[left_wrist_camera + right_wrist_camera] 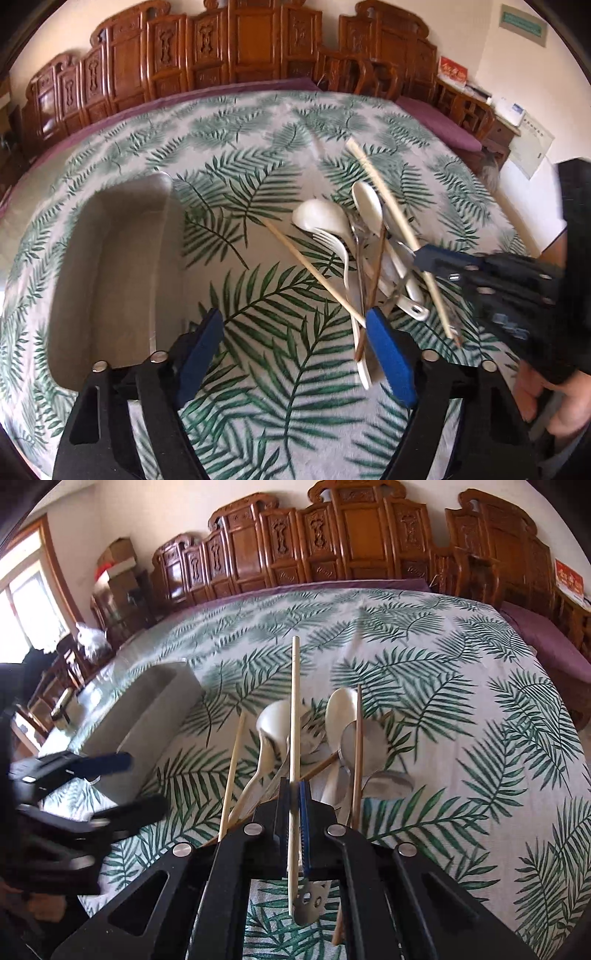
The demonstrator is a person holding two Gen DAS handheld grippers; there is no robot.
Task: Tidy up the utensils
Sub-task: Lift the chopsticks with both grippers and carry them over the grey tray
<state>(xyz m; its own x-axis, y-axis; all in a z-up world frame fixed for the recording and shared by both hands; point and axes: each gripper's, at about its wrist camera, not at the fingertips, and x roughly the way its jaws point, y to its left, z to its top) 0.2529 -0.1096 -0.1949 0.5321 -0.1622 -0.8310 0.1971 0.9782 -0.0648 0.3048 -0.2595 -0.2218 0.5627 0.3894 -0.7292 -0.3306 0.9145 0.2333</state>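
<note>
A pile of utensils (369,251) lies on the leaf-print tablecloth: white spoons, a white fork, metal spoons and wooden chopsticks. My right gripper (294,794) is shut on a pale wooden chopstick (294,701) and holds it over the pile; it shows in the left wrist view (424,254) too, gripping the chopstick (384,195). My left gripper (295,354) is open and empty, low over the cloth, its right finger beside the pile's near end. A grey rectangular tray (110,273) stands left of it, also in the right wrist view (147,731).
Carved wooden chairs (236,55) line the far side of the table. A purple cloth edge (436,118) shows beyond the tablecloth (258,147). My hand (554,398) is at the right edge. A second pale chopstick (231,775) lies left of the pile.
</note>
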